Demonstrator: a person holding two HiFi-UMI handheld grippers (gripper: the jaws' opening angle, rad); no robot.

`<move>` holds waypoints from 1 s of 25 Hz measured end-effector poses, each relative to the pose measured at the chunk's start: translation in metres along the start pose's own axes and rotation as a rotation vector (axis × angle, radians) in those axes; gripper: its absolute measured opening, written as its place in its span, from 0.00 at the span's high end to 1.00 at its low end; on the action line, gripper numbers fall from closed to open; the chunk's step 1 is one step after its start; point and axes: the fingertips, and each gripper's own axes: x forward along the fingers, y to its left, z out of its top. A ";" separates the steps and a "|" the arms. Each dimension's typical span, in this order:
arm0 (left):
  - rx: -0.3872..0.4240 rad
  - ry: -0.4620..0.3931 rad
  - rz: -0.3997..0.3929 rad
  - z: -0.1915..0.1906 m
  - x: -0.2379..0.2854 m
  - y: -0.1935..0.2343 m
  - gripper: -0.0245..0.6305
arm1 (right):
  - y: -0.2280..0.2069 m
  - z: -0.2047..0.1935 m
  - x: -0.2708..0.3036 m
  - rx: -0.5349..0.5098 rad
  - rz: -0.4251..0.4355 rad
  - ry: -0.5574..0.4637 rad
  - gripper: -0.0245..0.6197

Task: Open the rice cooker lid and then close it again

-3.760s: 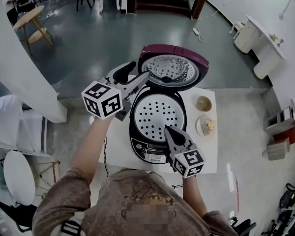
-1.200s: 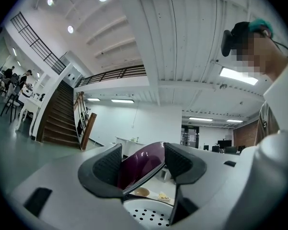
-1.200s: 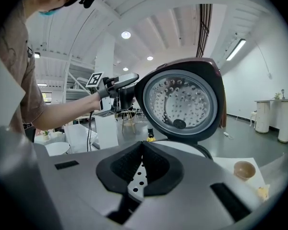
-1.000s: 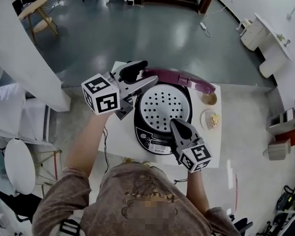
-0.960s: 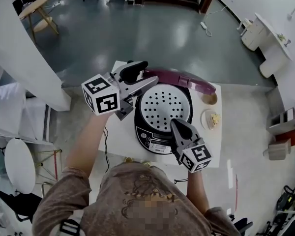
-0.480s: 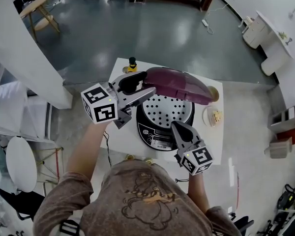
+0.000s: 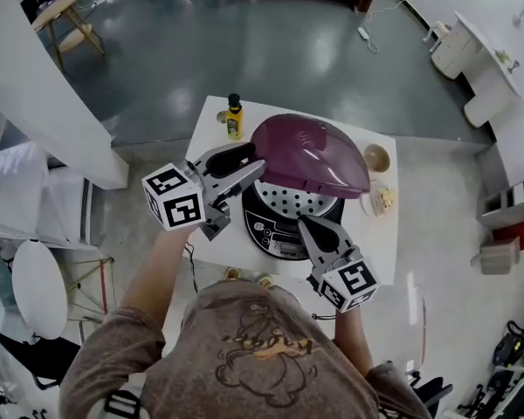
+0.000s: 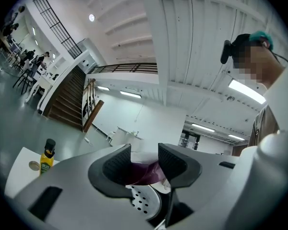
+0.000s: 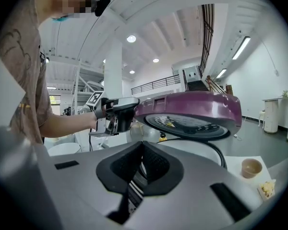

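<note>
The rice cooker stands on a small white table, its purple lid tilted halfway down over the perforated inner plate. My left gripper is at the lid's left edge. Its jaws have just been closing, and in the left gripper view the purple lid fills the gap between the pads. The right gripper view shows the left gripper clamped on that edge of the lid. My right gripper hovers by the cooker's front panel, jaws shut and holding nothing.
A yellow bottle stands at the table's far left corner, also in the left gripper view. A small bowl and a plate of food sit right of the cooker. The table is narrow, with floor all round it.
The lid has swung down from nearly upright to half closed over the pot. My left gripper came down with it and its jaws narrowed. The right gripper shifted only slightly.
</note>
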 end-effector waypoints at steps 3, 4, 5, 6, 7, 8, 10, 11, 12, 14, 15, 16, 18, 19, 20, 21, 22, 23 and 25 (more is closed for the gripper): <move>0.007 0.020 0.010 -0.007 -0.003 -0.001 0.68 | 0.007 0.007 -0.003 0.000 0.016 -0.009 0.96; 0.011 0.027 0.014 -0.010 -0.004 -0.001 0.68 | 0.009 0.010 -0.003 0.001 0.021 -0.016 0.96; 0.017 0.034 0.018 -0.013 -0.006 0.000 0.69 | 0.011 0.013 -0.004 0.000 0.024 -0.022 0.96; 0.025 0.041 0.023 -0.017 -0.007 0.000 0.69 | 0.013 0.016 -0.004 -0.002 0.024 -0.026 0.96; 0.034 0.049 0.029 -0.020 -0.008 0.000 0.70 | 0.014 0.017 -0.004 -0.004 0.023 -0.029 0.96; 0.045 0.058 0.034 -0.024 -0.009 0.001 0.71 | 0.014 0.019 -0.004 -0.006 0.020 -0.031 0.96; 0.068 0.077 0.046 -0.031 -0.012 0.001 0.72 | 0.013 0.021 -0.004 -0.002 0.010 -0.036 0.96; 0.078 0.088 0.053 -0.034 -0.013 0.001 0.72 | 0.011 0.022 -0.004 0.005 0.002 -0.039 0.96; 0.085 0.097 0.059 -0.038 -0.014 0.001 0.73 | 0.008 0.022 -0.005 0.012 -0.008 -0.041 0.96; 0.087 0.110 0.071 -0.044 -0.015 0.003 0.75 | 0.004 0.024 -0.006 0.016 -0.027 -0.043 0.96; 0.085 0.114 0.077 -0.047 -0.016 0.004 0.77 | 0.002 0.025 -0.006 0.014 -0.033 -0.044 0.96; 0.085 0.117 0.083 -0.049 -0.017 0.006 0.78 | 0.000 0.026 -0.007 0.011 -0.038 -0.045 0.96; 0.088 0.118 0.096 -0.052 -0.018 0.008 0.82 | -0.003 0.029 -0.009 0.009 -0.051 -0.047 0.96; 0.089 0.117 0.102 -0.053 -0.019 0.009 0.84 | -0.006 0.030 -0.009 0.010 -0.061 -0.045 0.96; 0.089 0.116 0.106 -0.053 -0.019 0.010 0.85 | -0.008 0.031 -0.009 0.011 -0.071 -0.041 0.96; 0.089 0.115 0.108 -0.053 -0.019 0.011 0.86 | -0.011 0.032 -0.008 0.011 -0.078 -0.035 0.96; 0.090 0.115 0.110 -0.053 -0.019 0.012 0.86 | -0.013 0.033 -0.008 0.010 -0.080 -0.031 0.96; 0.091 0.117 0.111 -0.053 -0.018 0.013 0.87 | -0.014 0.034 -0.007 0.008 -0.081 -0.029 0.96; 0.095 0.124 0.112 -0.054 -0.018 0.014 0.88 | -0.016 0.038 -0.006 -0.001 -0.089 -0.027 0.96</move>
